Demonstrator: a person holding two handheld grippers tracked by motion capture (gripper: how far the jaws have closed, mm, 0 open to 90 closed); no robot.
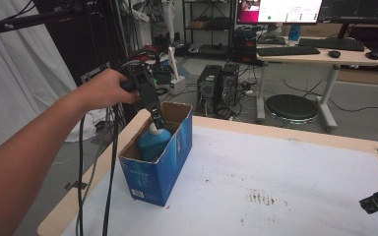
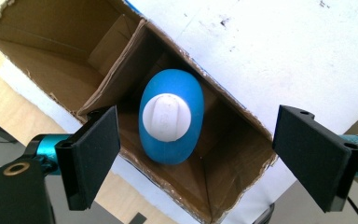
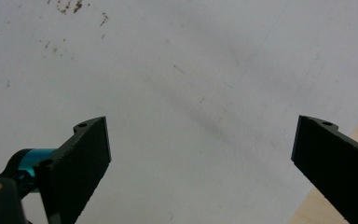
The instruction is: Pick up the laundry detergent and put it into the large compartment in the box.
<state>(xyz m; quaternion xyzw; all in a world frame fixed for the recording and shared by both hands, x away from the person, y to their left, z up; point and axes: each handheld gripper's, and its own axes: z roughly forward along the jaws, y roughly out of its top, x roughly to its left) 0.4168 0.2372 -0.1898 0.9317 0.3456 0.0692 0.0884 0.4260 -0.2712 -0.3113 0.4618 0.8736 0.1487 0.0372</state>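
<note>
The room behind the table is a workshop: a white curtain hangs on the left, 2 computer towers stand on the grey floor, and a desk with a keyboard and monitors sits at the back right, a round black stool beside it.

The table has a white top with pale wood edges; a patch of brown specks marks it toward the near right. Most of the white top lies bare, from the box across to the right edge.

The blue cardboard box stands open-topped near the table's left edge, just inside the far left corner. In the left gripper view its brown inside is split by a cardboard divider into 2 compartments.

The blue bottle with a white cap stands upright in 1 compartment, close to the divider and the walls, its cap below the box rim's far flap in the high view.

The left gripper points down over the box, held by a hand whose forearm comes in from the lower left, cables trailing. Its jaws stand wide on either side of the bottle, above it, pads clear of it.

The right gripper hovers over bare white top near the right wooden edge, jaws wide with nothing between them.
</note>
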